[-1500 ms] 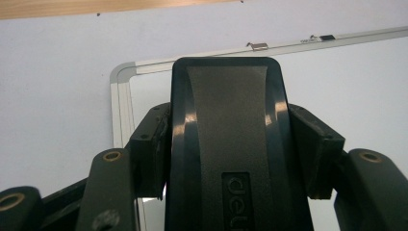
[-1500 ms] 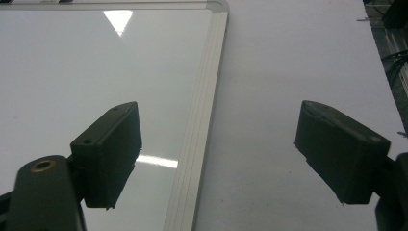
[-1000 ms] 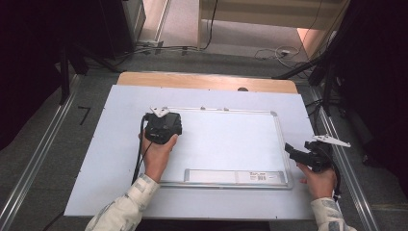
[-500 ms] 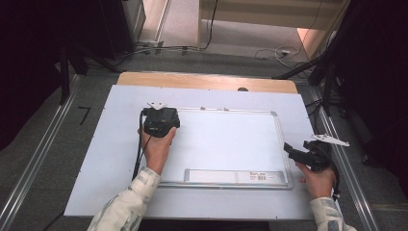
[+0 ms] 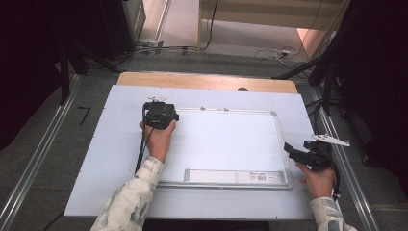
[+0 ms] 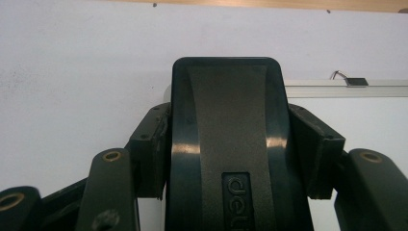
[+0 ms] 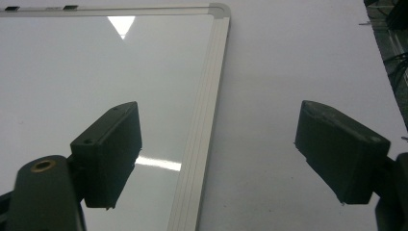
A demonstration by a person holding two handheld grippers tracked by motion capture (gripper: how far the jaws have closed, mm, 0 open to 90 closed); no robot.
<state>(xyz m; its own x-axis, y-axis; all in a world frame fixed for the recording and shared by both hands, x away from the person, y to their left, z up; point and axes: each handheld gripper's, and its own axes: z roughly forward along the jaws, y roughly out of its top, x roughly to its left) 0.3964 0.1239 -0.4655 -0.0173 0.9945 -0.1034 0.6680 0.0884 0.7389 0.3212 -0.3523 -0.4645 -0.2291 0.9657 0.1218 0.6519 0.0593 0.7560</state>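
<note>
High view — one whiteboard (image 5: 226, 144), one eraser (image 6: 233, 144), two hand-held grippers.

Black eraser (image 6: 226, 144); white whiteboard (image 5: 221, 142), silver frame; patterned sleeve (image 5: 127, 202).

Overhead forward-down, two close gripper cameras, whiteboard (image 5: 226, 144) shared

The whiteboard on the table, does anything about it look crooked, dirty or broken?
Nothing stands out. The whiteboard lies flat and square on the table, its surface clean and its frame whole. The left gripper holds a black eraser at the board's far left corner; the right gripper is open beside its right edge.
</note>
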